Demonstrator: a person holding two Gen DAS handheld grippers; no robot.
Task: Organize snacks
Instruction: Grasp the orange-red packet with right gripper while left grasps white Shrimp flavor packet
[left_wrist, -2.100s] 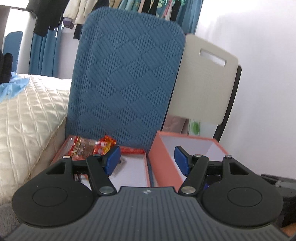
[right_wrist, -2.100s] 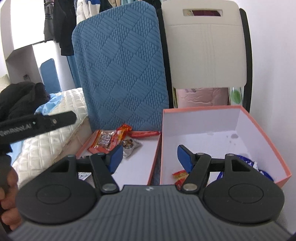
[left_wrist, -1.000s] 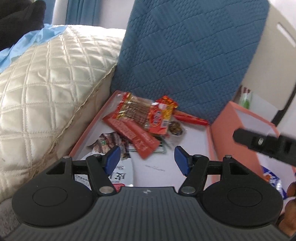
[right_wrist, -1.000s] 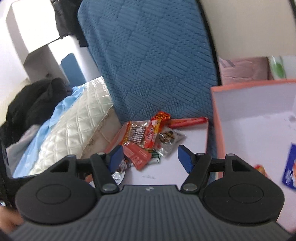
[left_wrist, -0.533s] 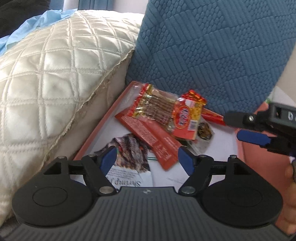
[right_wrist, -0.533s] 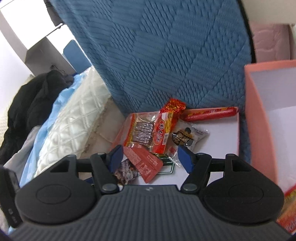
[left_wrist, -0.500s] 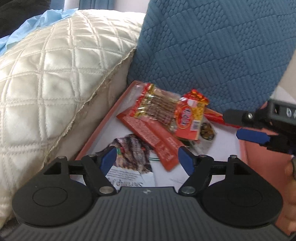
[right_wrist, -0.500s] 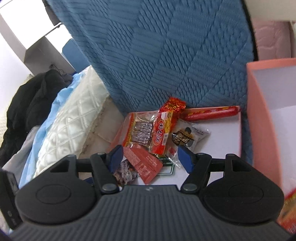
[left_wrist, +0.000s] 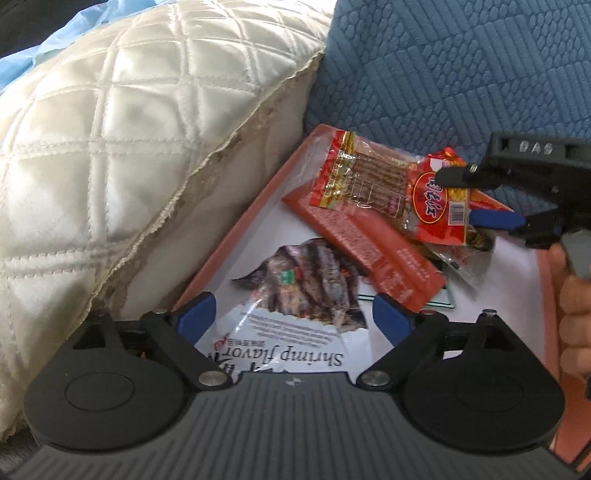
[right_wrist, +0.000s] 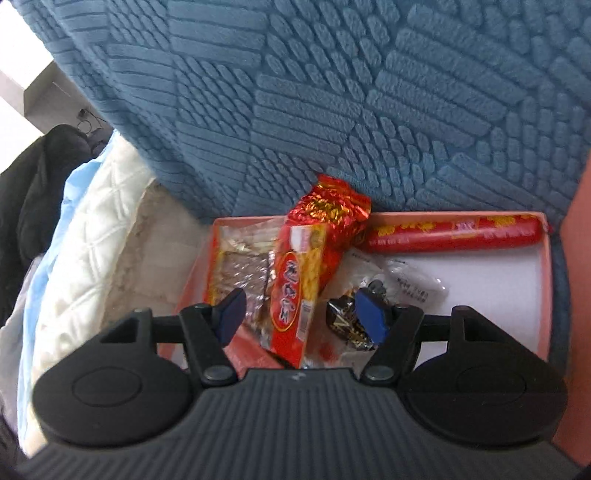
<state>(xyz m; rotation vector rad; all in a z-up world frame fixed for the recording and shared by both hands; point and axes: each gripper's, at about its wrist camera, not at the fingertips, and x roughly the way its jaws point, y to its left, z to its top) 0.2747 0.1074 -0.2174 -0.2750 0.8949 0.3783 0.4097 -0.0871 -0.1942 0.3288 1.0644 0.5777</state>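
A shallow pink-rimmed tray (left_wrist: 236, 236) holds several snacks. My left gripper (left_wrist: 293, 315) hovers low over a white shrimp-flavour bag (left_wrist: 295, 291); its jaws are opening and the pads do not press on the bag. Beyond lie a flat red packet (left_wrist: 369, 243), a clear packet of brown sticks (left_wrist: 365, 177) and a red-yellow packet (left_wrist: 439, 199). My right gripper (left_wrist: 476, 197) reaches in from the right, open, its fingers either side of that red-yellow packet (right_wrist: 295, 288) without squeezing it. A long red sausage (right_wrist: 454, 230) lies along the tray's far wall, and a dark wrapped sweet (right_wrist: 347, 321) by the right pad.
A quilted cream cushion (left_wrist: 110, 166) presses against the tray's left side. A blue textured board (right_wrist: 369, 92) stands upright right behind it. The wall of a taller orange box (right_wrist: 580, 258) rises at the right. A person's hand (left_wrist: 576, 295) grips the right tool.
Both grippers have sunk closer to the snack tray. The right one swung left from the orange box to over the tray. The left jaws stand wider than before.
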